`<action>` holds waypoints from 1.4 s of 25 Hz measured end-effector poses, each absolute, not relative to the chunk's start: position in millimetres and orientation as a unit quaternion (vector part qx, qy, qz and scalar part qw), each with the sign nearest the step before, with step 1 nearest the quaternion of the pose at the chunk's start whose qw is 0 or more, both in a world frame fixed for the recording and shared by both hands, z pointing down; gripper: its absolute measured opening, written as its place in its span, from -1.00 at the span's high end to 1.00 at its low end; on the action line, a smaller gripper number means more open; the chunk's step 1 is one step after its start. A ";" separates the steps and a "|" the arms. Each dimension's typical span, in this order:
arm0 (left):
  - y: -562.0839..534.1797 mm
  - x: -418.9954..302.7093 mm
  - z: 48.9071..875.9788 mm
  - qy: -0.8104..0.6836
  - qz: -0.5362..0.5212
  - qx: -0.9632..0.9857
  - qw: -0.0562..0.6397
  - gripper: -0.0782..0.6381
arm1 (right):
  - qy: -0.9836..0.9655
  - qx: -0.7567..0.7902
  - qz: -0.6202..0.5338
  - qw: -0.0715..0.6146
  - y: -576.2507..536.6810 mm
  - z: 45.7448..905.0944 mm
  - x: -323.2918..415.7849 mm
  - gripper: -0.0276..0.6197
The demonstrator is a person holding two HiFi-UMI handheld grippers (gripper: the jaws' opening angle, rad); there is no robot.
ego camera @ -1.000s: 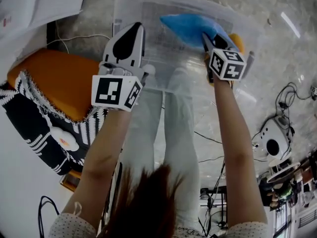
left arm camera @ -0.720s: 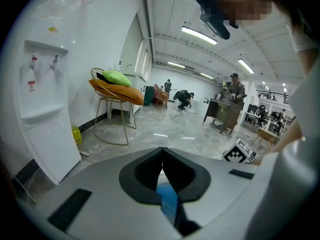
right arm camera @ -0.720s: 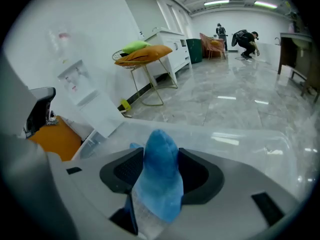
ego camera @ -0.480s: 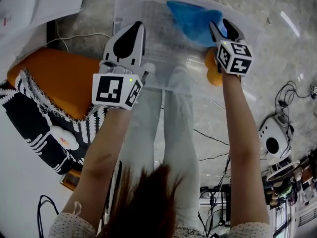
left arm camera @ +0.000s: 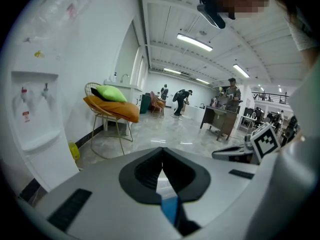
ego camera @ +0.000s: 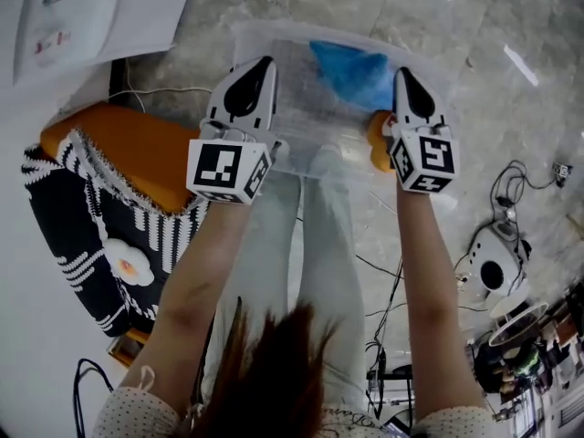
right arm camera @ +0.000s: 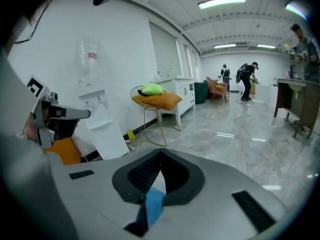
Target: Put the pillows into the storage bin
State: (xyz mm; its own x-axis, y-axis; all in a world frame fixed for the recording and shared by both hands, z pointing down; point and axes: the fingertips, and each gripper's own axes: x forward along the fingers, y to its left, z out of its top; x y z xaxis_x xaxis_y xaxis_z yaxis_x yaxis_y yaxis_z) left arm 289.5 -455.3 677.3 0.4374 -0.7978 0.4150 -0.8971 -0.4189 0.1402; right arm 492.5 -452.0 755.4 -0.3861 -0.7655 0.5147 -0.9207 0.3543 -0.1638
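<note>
A clear plastic storage bin (ego camera: 245,42) stands on the floor in front of the person's legs. Inside it, toward the far right, lies a blue pillow (ego camera: 351,71). An orange pillow (ego camera: 377,140) shows at the bin's near right corner, mostly hidden by my right gripper (ego camera: 402,74). That gripper's jaws have just closed, and nothing is between them (right arm camera: 160,160). My left gripper (ego camera: 262,64) hangs over the bin's near left side, shut and empty (left arm camera: 161,155). A large orange pillow (ego camera: 137,149) and a black-and-white one with an egg print (ego camera: 100,235) lie at the left.
A white water dispenser (ego camera: 73,16) stands at the far left. Cables and a round device (ego camera: 497,267) lie on the floor at the right. Across the hall, a wire chair (left arm camera: 112,104) bears orange and green cushions, and people stand at a counter.
The right gripper has let go of the blue pillow, which now lies in the bin, and its jaws have shut. Both grippers have lifted above the bin.
</note>
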 end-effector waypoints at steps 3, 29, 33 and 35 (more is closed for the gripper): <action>-467.9 291.7 619.6 -0.509 0.124 0.837 0.157 0.77 | -0.813 0.526 0.184 0.168 -455.4 683.9 490.6 0.88; -386.9 247.9 240.7 -0.554 0.024 0.832 0.008 0.77 | -0.861 0.509 0.015 0.007 -383.4 229.9 450.5 0.88; -373.8 237.4 217.5 -0.571 0.005 0.821 -0.003 0.77 | -0.873 0.488 0.008 -0.006 -374.8 210.0 435.9 0.88; -365.8 232.3 210.6 -0.582 -0.001 0.813 -0.007 0.77 | -0.879 0.477 0.003 -0.009 -371.6 203.2 429.1 0.88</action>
